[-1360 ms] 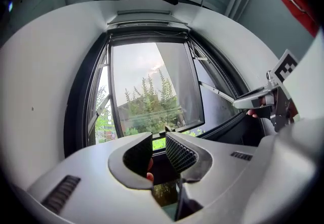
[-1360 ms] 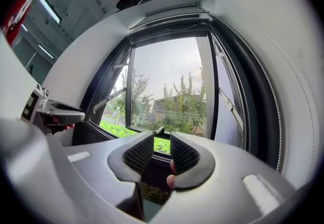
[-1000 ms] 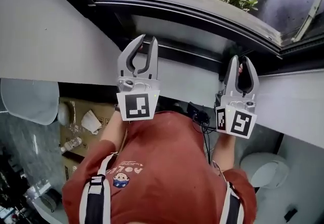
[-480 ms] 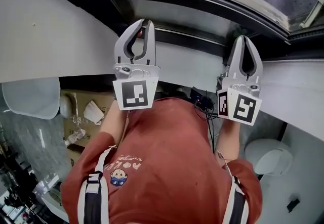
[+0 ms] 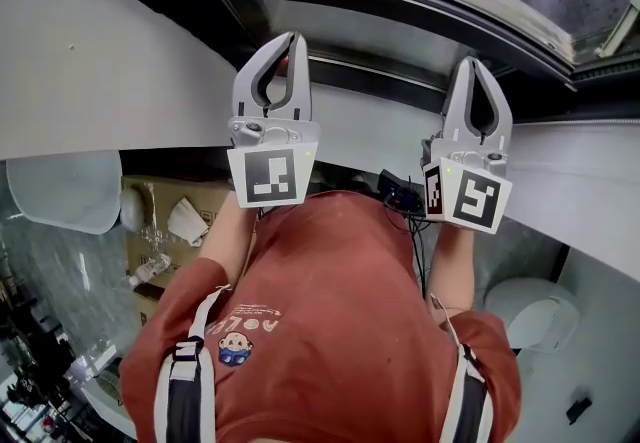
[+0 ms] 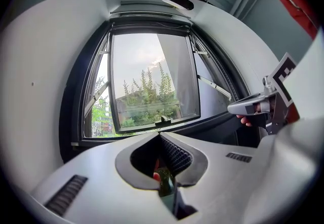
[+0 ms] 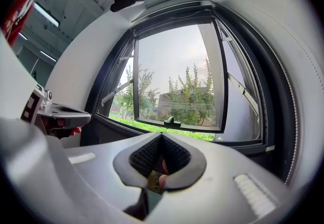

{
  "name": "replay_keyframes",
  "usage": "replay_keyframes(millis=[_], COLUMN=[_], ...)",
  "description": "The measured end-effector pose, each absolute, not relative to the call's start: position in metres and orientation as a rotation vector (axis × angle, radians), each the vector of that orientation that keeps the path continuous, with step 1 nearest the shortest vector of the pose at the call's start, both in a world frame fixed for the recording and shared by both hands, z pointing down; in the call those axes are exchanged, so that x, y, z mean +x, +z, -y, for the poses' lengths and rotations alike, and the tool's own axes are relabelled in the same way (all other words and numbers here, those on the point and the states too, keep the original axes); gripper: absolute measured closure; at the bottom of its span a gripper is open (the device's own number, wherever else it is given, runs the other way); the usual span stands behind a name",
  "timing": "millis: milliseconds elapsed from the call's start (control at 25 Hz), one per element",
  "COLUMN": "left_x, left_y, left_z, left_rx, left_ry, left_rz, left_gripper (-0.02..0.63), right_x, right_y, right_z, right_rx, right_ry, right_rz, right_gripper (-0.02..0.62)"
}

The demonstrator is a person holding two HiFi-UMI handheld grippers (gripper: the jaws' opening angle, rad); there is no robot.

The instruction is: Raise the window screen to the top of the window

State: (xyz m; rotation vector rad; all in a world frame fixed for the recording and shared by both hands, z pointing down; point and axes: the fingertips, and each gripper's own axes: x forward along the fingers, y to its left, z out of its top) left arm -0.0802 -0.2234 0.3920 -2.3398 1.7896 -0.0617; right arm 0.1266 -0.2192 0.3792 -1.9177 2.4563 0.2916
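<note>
White reveal walls around a black-framed window (image 6: pixel 152 81) swung outward, green shrubs beyond; at left, grey two-jaw left gripper (image 5: pixel 290 37), just closed, jaws together on nothing; between the grippers, thin dark rail (image 5: pixel 375 74) low across the opening, just past the tips; window screen mesh not discernible; at right, matching right gripper (image 5: pixel 473 62), likewise just closed and empty.

My left gripper (image 6: pixel 161 136) has just been closing, and now the jaws meet tip to tip. I can't make out anything pinched between them. Dead ahead is the window (image 6: pixel 147 76): dark frame, sash swung outward, handle (image 6: pixel 163 121) mid-way along its bottom edge, trees (image 6: pixel 152 97) beyond. The right gripper (image 6: pixel 232 110) sits near the frame's right side.
</note>
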Motion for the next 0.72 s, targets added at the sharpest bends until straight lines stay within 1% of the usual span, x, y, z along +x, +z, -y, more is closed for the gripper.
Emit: replay_keyframes(millis=[720], left_x=[-0.0784], left_y=[0.3900], left_z=[0.2218], left_rx=[-2.323], left_ry=[-0.030], left_rz=[-1.810], left_gripper=[0.600], right_x=[0.1244], right_y=[0.3805], right_z=[0.2202], right_rx=[-1.903], right_ry=[0.325], right_rz=[-2.477], right_gripper=[0.584])
